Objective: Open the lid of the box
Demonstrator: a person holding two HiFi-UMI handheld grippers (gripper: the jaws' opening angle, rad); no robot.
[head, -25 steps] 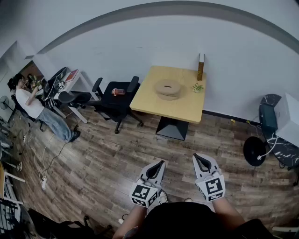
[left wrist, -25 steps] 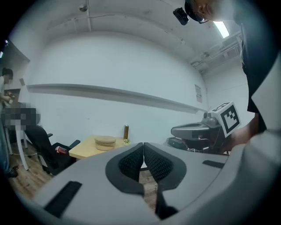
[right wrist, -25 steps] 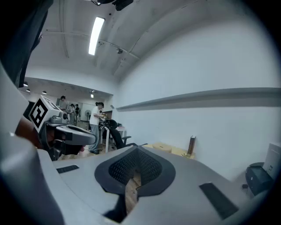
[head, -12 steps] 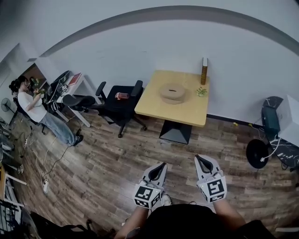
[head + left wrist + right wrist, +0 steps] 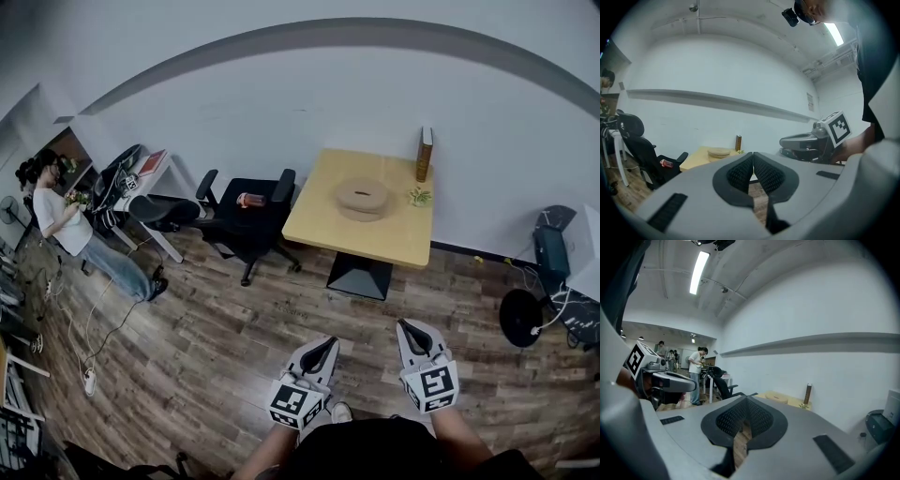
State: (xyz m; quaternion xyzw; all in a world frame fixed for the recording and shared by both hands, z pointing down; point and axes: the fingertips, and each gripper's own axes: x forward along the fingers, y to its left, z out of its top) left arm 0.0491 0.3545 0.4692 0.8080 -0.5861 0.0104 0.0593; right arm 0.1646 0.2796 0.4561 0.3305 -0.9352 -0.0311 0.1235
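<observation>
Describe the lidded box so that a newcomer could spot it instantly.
Find the light wooden table against the white wall, right of the black office chair. Near its middle sits the round box, low, tan and flat-lidded. Its neighbours, a tall brown upright block and a small green sprig, stand nearer the wall.

Cool, even indoor light fills the room, and the ceiling strip lights (image 5: 700, 272) glare white in both gripper views. Shadows are faint and soft. Strong fisheye distortion bows the wall's grey band (image 5: 309, 33) into an arc, the corners go black, and surfaces nearest the lenses look soft.
</observation>
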